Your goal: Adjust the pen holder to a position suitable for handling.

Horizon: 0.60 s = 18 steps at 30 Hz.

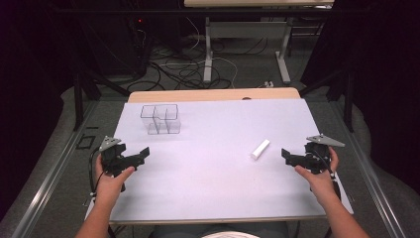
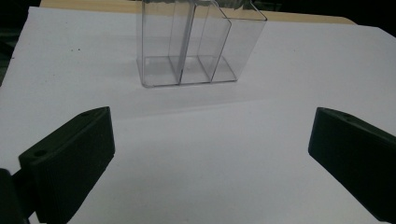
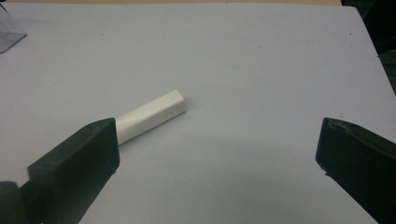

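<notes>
Hands low at my table's (image 1: 208, 198) side edges. Left gripper (image 1: 141, 154) spread, empty, facing clear organizer (image 1: 160, 119). Right gripper (image 1: 287, 155) spread, empty, near white block (image 1: 260, 148).

One clear plastic compartment box (image 1: 160, 119), one white rectangular stick (image 1: 260, 148), two black grippers, left (image 1: 141, 155) and right (image 1: 287, 155).

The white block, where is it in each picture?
High view: the white block lies right of middle on the white table, near the right gripper.
Left gripper view: not in it.
Right gripper view: left of middle, partly behind the left jaw.
Shared landmark: the clear plastic box.
</notes>
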Tool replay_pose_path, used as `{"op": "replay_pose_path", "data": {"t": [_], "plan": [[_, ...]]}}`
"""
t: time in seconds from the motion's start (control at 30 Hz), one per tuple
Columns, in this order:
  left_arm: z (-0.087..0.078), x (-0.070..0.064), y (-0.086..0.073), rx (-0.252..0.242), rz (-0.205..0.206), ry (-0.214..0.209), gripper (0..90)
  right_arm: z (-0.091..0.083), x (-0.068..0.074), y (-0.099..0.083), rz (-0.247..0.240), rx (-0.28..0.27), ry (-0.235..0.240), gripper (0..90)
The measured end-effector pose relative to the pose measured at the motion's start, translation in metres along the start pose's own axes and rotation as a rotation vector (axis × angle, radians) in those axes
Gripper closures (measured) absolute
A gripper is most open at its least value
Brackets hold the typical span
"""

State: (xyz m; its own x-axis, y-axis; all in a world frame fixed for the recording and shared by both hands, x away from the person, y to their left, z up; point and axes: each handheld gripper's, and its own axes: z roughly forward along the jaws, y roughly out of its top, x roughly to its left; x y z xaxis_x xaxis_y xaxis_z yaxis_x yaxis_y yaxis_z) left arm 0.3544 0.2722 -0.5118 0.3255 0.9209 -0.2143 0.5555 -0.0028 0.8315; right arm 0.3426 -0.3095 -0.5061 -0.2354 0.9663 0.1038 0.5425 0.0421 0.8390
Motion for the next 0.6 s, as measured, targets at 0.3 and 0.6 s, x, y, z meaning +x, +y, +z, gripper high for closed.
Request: {"op": "replay_pose_path", "data": {"t": [0.3,0.6], "plan": [[-0.001,-0.006,0.021,-0.043,-0.012,-0.026,0.4,-0.003,0.001,-0.001,-0.001,-0.012,-0.017,3.0],[0.004,-0.012,0.045,-0.061,-0.016,-0.024,4.8,-0.002,-0.001,-0.003,0.008,0.001,-0.019,4.4]]}}
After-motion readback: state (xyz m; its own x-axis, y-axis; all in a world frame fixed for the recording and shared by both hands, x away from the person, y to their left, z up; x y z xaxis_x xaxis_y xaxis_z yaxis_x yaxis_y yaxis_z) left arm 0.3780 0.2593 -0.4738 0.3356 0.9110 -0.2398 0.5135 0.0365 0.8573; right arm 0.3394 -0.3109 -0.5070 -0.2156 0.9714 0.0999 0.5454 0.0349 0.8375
